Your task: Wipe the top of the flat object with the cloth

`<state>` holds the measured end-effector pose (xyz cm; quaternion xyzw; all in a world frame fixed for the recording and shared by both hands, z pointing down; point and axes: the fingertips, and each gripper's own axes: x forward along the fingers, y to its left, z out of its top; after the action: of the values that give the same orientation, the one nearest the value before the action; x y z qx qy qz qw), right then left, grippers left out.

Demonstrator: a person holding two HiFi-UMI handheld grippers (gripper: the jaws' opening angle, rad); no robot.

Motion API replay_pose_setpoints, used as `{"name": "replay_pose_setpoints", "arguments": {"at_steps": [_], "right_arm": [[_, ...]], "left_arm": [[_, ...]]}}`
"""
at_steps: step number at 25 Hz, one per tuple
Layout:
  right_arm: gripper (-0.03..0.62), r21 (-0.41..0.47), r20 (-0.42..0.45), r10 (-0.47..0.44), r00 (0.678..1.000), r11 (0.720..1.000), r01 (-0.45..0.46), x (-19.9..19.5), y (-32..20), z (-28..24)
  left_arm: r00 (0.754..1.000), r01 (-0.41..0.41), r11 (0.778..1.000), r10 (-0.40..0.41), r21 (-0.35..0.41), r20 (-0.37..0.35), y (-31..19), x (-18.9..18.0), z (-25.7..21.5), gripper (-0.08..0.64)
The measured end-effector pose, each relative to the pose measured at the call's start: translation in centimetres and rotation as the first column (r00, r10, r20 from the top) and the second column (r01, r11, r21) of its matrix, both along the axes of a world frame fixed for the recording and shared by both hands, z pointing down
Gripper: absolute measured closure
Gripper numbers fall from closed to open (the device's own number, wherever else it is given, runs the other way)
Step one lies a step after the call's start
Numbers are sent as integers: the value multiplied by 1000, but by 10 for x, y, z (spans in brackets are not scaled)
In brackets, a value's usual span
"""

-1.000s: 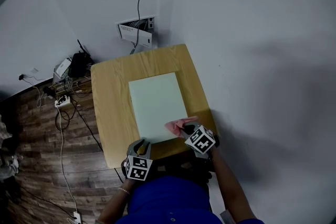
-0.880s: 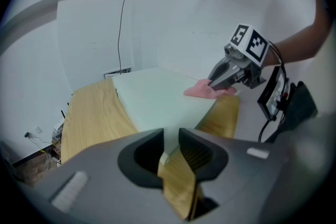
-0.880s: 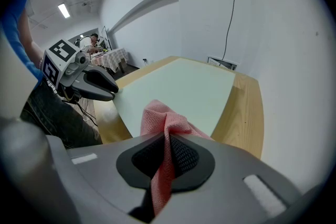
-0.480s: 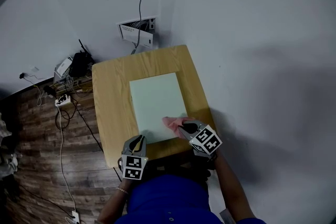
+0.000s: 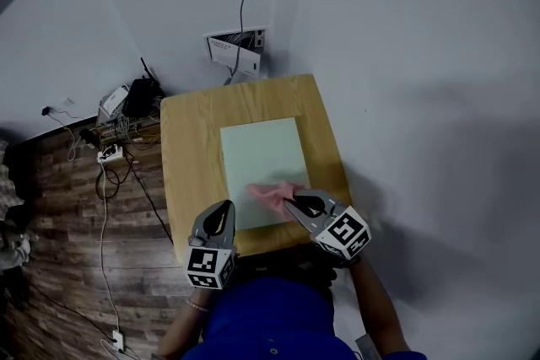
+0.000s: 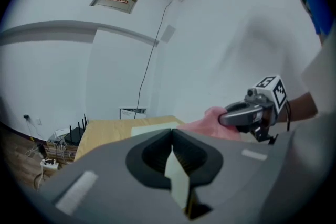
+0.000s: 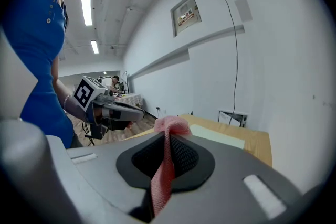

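A pale green flat board (image 5: 261,156) lies on the wooden table (image 5: 190,147). My right gripper (image 5: 294,200) is shut on a pink cloth (image 5: 272,191), which hangs over the board's near right part. In the right gripper view the cloth (image 7: 169,126) bunches up out of the shut right gripper (image 7: 167,136), with the board (image 7: 220,136) beyond. My left gripper (image 5: 222,213) is over the table's near edge, left of the board. Its jaws have just been closing and stand shut with nothing between them. The left gripper view shows the left gripper (image 6: 172,134), the right gripper (image 6: 231,117) and the cloth (image 6: 210,122).
A wall box (image 5: 239,49) with a cable going up sits behind the table. Routers, power strips and wires (image 5: 122,110) lie on the wood floor to the left. A pale wall runs along the table's right side. My blue shirt (image 5: 270,320) fills the bottom.
Both grippers have risen from the table. The right one carried the pink cloth up off the board's near corner. The left gripper's jaws went from open to shut.
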<state>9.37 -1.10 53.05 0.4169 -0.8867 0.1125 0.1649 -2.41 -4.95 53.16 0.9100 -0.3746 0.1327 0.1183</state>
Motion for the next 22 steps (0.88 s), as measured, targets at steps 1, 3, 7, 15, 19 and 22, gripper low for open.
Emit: {"name": "replay_pose_setpoints", "arguments": {"at_steps": [1,3,7,15,19,22], "right_arm": [[577,24,3,-1,1000,1000,0,-2,-2,-10],[577,64,21,3,1000,998,-4,-5,-5,-29],[577,132,50,16,999,991,-22,-11,-8,-66],[578,251,66,55,996,966,-70,-20,-9,-122],[578,314,73,61,995,946,-81,-24,-10,-147],[578,345,84,62,995,935,-87,-28,-11,-161]], "left_arm": [[1000,6,1000,-6,7,-20,0,0,-7,558],[998,13,1000,-11,27,-57,0,0,-23,558],[994,10,997,-2,70,-109,-2,2,-51,558],[982,4,991,22,135,-188,-1,7,-106,558],[973,-11,983,52,183,-225,2,14,-134,558],[964,-16,971,79,238,-254,3,19,-163,558]]}}
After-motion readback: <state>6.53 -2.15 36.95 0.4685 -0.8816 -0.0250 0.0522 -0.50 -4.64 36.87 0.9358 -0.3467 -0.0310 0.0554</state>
